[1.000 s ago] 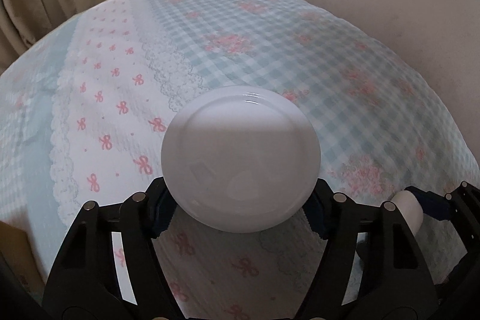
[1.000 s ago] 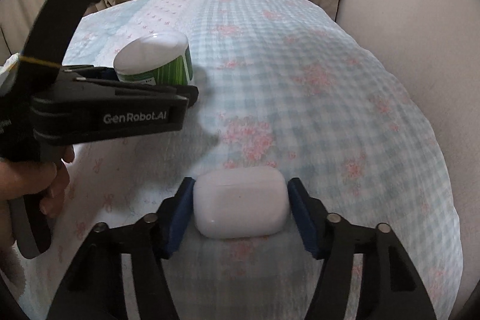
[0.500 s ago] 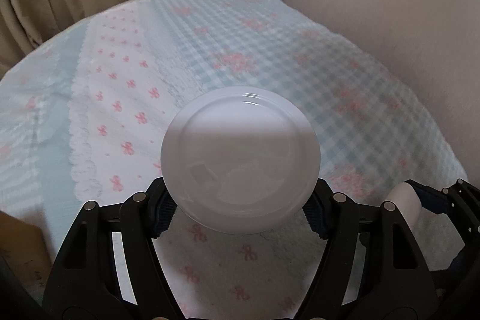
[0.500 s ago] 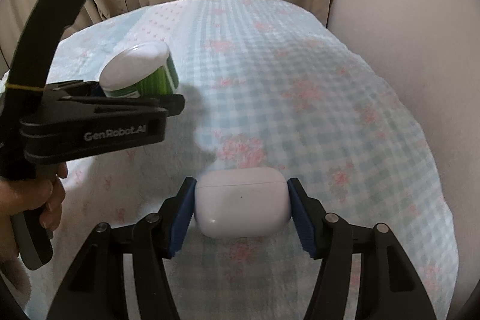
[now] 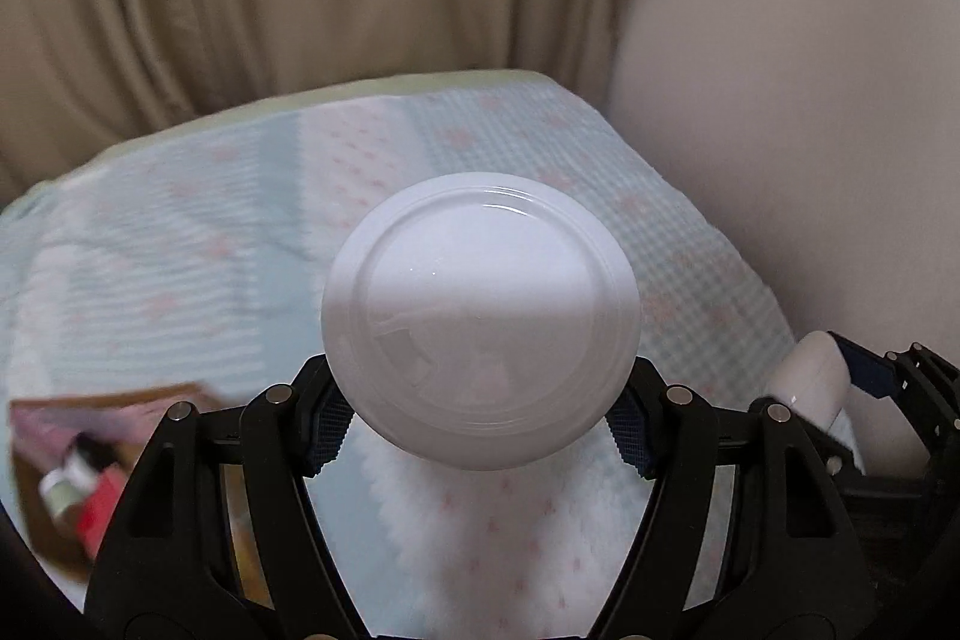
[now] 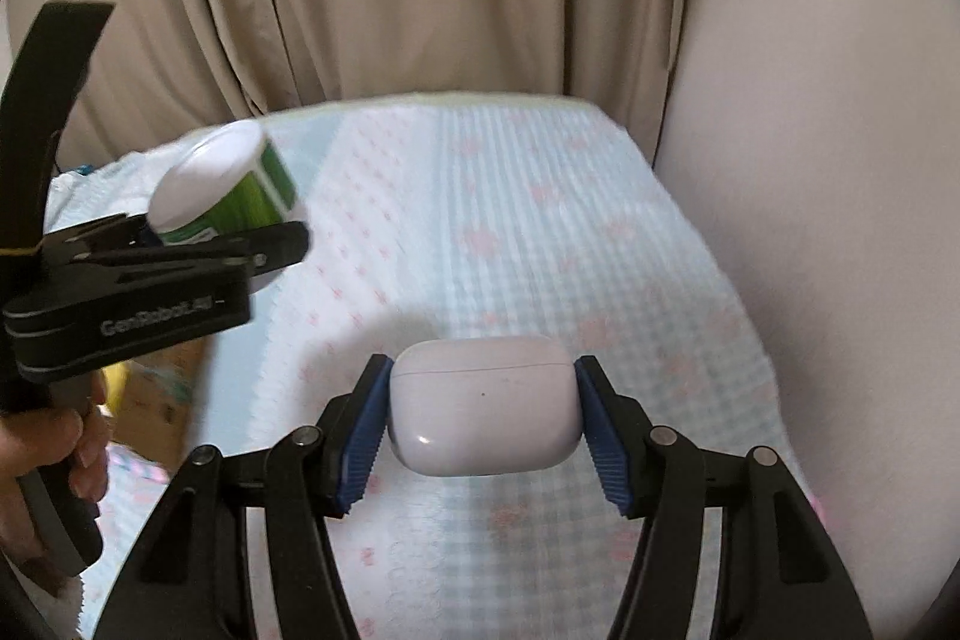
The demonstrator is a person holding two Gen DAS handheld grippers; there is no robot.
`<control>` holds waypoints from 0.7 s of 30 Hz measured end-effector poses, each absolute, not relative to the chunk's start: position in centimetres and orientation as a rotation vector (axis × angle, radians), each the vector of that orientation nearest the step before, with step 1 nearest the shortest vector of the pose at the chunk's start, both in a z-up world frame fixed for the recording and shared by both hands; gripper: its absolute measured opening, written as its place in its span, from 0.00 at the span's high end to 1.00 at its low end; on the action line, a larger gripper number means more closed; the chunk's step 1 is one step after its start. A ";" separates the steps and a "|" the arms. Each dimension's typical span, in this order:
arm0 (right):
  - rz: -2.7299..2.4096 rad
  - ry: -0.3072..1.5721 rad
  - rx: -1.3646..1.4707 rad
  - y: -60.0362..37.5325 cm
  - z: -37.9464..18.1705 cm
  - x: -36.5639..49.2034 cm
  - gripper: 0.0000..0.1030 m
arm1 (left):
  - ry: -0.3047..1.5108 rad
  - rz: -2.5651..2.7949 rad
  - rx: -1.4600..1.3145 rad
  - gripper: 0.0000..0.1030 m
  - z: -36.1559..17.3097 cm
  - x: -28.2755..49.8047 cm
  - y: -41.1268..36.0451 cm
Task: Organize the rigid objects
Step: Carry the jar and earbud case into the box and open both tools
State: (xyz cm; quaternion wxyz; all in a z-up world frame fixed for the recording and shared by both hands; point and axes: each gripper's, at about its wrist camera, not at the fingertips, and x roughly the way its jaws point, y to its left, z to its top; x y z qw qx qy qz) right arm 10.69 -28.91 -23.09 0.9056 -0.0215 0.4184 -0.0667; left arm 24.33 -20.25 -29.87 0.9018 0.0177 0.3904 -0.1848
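- Holding one thing in each tool, we carry both clear above the quilt (image 6: 540, 232): the left gripper (image 5: 477, 421) is clamped on a white-lidded jar (image 5: 480, 319), the right gripper (image 6: 483, 430) on a white earbud case (image 6: 485, 406).
- We judge that the coming move turns on the open cardboard box (image 5: 78, 466) at the lower left of the left view; the left gripper is nearer it.
- Long axis of the case runs across the frame, between the pads.
- Only the right view shows the jar's green side (image 6: 264, 196); only the left shows the box's contents, too blurred to name.
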 end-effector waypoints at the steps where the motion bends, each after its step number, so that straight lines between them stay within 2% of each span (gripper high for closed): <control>1: -0.130 0.860 -0.043 -28.4 -21.6 10.4 0.45 | 0.815 -0.366 0.024 0.34 -28.7 23.8 -19.3; 9: -0.012 0.850 -0.063 -23.1 -13.3 8.9 0.45 | 0.807 -0.225 -0.023 0.34 -19.9 17.3 -10.0; 14: 0.083 0.833 -0.074 -17.9 -10.0 9.0 0.45 | 0.804 -0.166 -0.068 0.34 -18.1 14.6 -4.1; 21: 0.153 0.824 -0.061 -8.9 -8.3 10.1 0.45 | 0.817 -0.143 -0.115 0.34 -18.2 12.7 5.3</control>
